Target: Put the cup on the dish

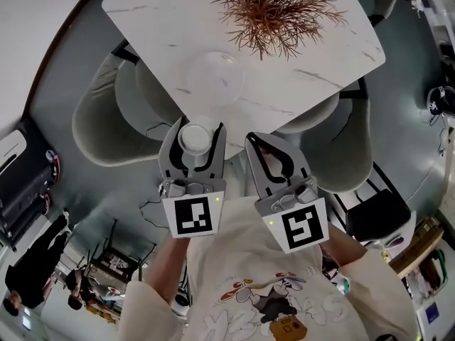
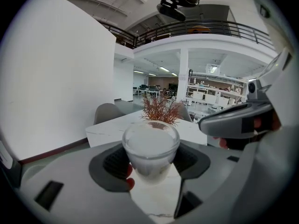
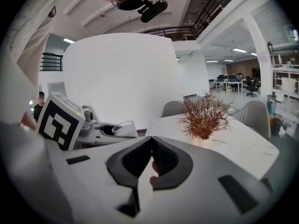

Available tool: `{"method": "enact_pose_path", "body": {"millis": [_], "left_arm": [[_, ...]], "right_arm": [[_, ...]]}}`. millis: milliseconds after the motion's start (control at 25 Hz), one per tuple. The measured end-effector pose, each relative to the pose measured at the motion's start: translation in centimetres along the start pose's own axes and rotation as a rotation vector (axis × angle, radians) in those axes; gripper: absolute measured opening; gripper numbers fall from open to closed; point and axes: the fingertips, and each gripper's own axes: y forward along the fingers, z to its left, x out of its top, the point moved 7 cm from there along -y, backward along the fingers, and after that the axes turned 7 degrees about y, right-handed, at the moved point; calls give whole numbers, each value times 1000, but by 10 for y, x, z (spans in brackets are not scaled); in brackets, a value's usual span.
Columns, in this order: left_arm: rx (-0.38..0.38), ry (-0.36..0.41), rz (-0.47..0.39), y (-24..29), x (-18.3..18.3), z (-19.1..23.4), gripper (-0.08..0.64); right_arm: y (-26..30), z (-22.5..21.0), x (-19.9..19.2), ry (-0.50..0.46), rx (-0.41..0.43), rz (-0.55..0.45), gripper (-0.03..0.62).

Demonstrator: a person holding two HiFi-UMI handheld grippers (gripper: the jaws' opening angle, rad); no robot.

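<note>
Left gripper view shows your left gripper (image 1: 197,128) clamped on the cup (image 2: 150,150), a small translucent tumbler pinched by its side wall just under the rim and held in the air off the table's (image 1: 156,13) near edge. It looks like glass: probably stiff, slick and breakable, so that mid-wall grip suits it. The dish (image 1: 215,77), clear too, lies near that edge, short of the plant (image 1: 274,9). Your right gripper (image 3: 150,141) is closed on nothing. No brand or writing is readable.
</note>
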Motion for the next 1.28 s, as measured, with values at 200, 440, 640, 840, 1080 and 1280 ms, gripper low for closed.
{"method": "enact_pose_path", "body": {"millis": [200, 440, 640, 840, 1080, 1280], "left_arm": [[-8, 13, -16, 22, -18, 3, 267], [-69, 101, 35, 32, -40, 6, 267], [-54, 82, 52, 44, -67, 13, 267], [-49, 101, 54, 48, -89, 14, 267], [-44, 107, 14, 60, -103, 15, 267], [-70, 129, 1, 74, -111, 18, 267]], "right_arm": [[25, -14, -10, 0, -31, 18, 5], [45, -21, -29, 2, -31, 67, 5], [62, -25, -54, 9, -33, 102, 5], [73, -29, -76, 30, -35, 101, 5], [93, -42, -99, -5, -53, 125, 5], [109, -49, -106, -9, -76, 118, 5]]}}
